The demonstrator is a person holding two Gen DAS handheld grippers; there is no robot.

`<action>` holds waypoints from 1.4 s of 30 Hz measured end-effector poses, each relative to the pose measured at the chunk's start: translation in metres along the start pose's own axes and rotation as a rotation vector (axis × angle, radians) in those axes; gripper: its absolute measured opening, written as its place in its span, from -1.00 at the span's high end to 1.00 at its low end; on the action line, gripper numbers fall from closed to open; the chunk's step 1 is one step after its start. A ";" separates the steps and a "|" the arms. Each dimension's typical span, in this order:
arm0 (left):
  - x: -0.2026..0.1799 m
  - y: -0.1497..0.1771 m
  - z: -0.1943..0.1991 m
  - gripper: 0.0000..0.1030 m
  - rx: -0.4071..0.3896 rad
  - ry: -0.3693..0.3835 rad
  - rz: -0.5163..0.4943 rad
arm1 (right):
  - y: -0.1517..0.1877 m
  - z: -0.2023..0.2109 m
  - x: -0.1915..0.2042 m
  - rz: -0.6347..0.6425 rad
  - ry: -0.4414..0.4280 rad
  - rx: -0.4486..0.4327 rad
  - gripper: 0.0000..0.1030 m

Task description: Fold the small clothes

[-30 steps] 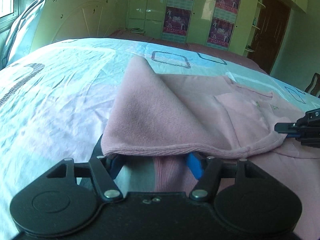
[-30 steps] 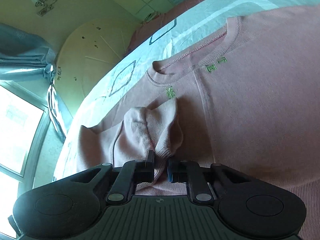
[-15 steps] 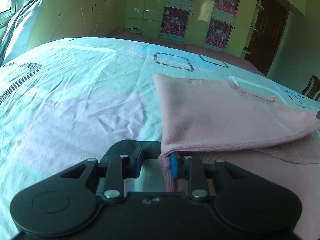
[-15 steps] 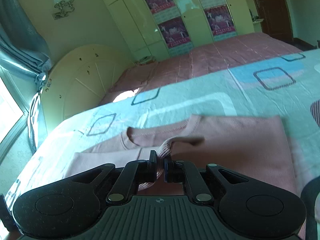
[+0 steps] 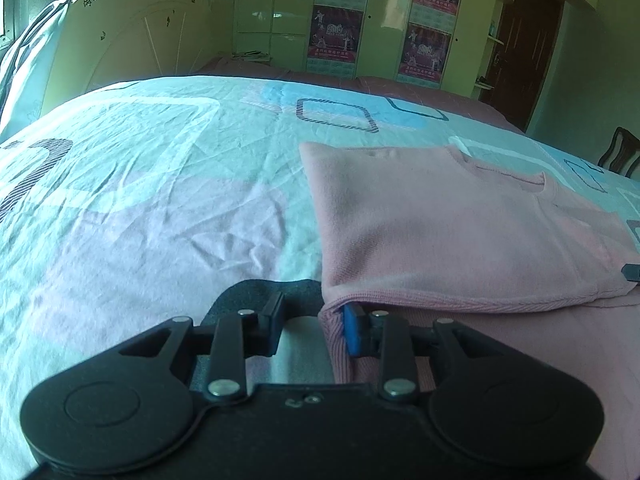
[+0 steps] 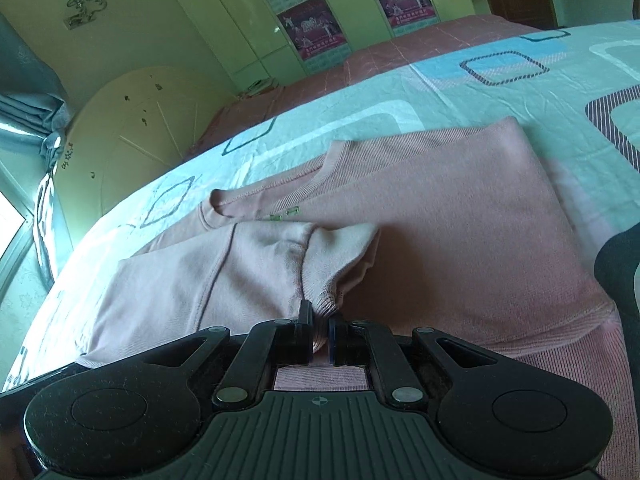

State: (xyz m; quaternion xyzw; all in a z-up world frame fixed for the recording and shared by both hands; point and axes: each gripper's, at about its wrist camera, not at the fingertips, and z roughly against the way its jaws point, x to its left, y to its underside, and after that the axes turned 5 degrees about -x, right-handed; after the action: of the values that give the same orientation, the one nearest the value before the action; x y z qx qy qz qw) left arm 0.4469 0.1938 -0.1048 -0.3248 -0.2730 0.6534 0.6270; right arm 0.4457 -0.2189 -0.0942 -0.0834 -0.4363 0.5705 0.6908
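Observation:
A pink sweatshirt [image 5: 452,224] lies on the bed, its left side folded over its body. My left gripper [image 5: 314,326] is open at the sweatshirt's near left corner; the ribbed hem edge [image 5: 336,348] lies between the fingers, against the blue pad. In the right wrist view the sweatshirt [image 6: 460,240] lies flat with its neckline at the far side. My right gripper [image 6: 320,338] is shut on the ribbed cuff of the sleeve [image 6: 320,276], which lies across the body. The tip of the right gripper shows at the right edge of the left wrist view [image 5: 632,272].
The bed sheet [image 5: 140,200] is pale with square outlines and is creased. A rounded headboard [image 6: 132,128] and curtains stand at the left. Wardrobes with posters [image 5: 336,36] line the far wall. A dark door and a chair [image 5: 620,156] are at the right.
The lifted left side of the sweatshirt came down and now lies flat on its body. My left gripper has opened. My right gripper carried the cuff across the body and lowered it.

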 end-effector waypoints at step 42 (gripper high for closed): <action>-0.036 -0.067 -0.104 -0.18 0.004 0.200 -0.119 | -0.048 -0.041 -0.015 -0.023 0.051 0.030 0.92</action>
State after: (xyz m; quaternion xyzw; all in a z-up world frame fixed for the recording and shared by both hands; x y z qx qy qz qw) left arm 0.5698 0.1575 -0.1167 -0.3702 -0.2266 0.5798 0.6896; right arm 0.5091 -0.2318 -0.0971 -0.0827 -0.4107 0.5668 0.7094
